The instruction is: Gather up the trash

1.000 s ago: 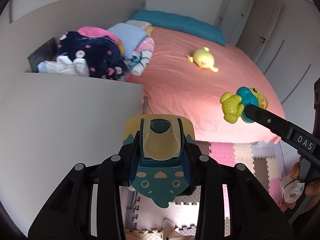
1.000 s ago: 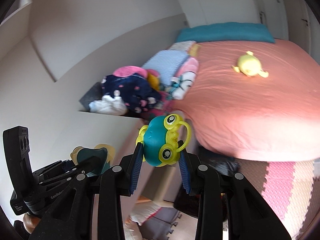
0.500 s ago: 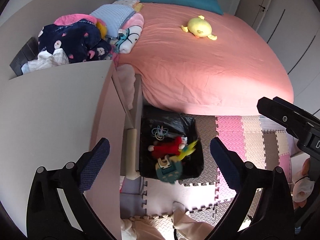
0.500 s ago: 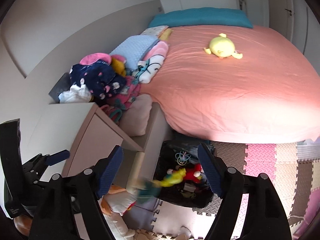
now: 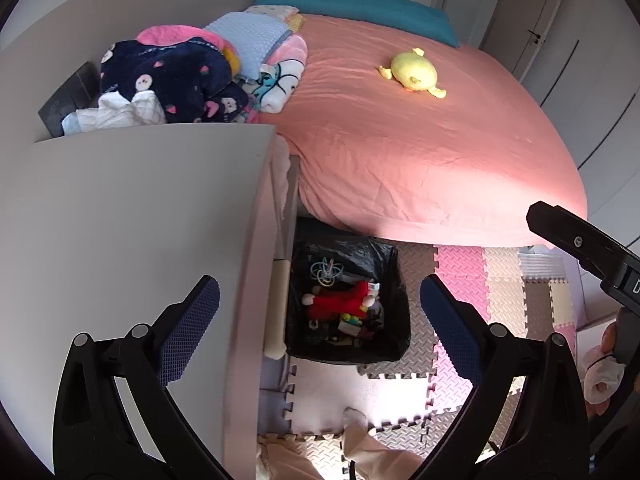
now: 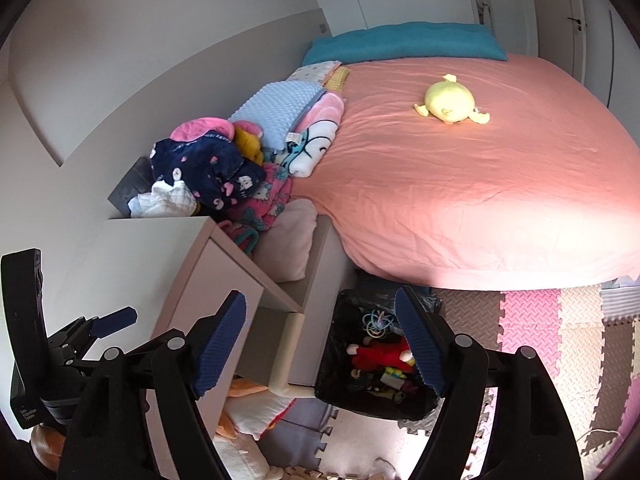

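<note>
A bin lined with a black bag (image 5: 394, 264) stands on the floor between the white cabinet and the bed; it also shows in the right wrist view (image 6: 340, 360). Inside lie a red plush toy (image 5: 340, 304), a ring toy (image 5: 326, 270) and several small toys. My left gripper (image 5: 320, 336) is open and empty, high above the bin. My right gripper (image 6: 320, 344) is open and empty, also above the bin. A yellow plush toy (image 5: 412, 70) lies on the pink bed; it also shows in the right wrist view (image 6: 450, 102).
A white cabinet top (image 5: 120, 220) is at the left. A pile of clothes and blankets (image 5: 180, 76) lies by the wall. Foam floor mats (image 5: 500, 300) cover the floor. The bed (image 5: 440, 152) fills the right side.
Both grippers opened. The teal toy from the left gripper and the frog toy from the right gripper dropped into the bin. Both views now look down at the bin.
</note>
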Demonstrator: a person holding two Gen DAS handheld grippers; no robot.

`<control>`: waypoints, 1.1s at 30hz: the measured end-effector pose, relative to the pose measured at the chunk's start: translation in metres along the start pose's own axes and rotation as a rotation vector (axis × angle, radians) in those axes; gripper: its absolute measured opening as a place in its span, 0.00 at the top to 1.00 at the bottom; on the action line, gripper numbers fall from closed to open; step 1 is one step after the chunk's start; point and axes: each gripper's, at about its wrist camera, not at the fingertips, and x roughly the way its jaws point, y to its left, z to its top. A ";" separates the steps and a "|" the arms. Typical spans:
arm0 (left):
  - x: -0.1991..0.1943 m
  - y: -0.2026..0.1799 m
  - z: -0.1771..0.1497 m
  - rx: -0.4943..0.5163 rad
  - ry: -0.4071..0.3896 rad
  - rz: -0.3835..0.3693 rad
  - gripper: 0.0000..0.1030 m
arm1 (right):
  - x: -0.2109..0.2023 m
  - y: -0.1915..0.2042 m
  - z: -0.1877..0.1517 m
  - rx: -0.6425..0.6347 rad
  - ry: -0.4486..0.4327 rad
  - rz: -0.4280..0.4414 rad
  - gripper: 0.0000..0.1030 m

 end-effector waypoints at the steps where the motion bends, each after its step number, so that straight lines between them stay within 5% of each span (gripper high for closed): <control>1: -0.003 0.004 -0.002 -0.003 -0.002 0.001 0.06 | 0.000 0.005 -0.001 -0.003 -0.001 0.003 0.25; 17: -0.060 0.115 -0.053 -0.117 -0.026 0.061 0.06 | 0.011 0.146 -0.033 -0.119 0.036 0.102 0.15; 33: -0.115 0.252 -0.134 -0.313 -0.048 0.150 0.06 | 0.039 0.286 -0.104 -0.224 0.128 0.176 0.12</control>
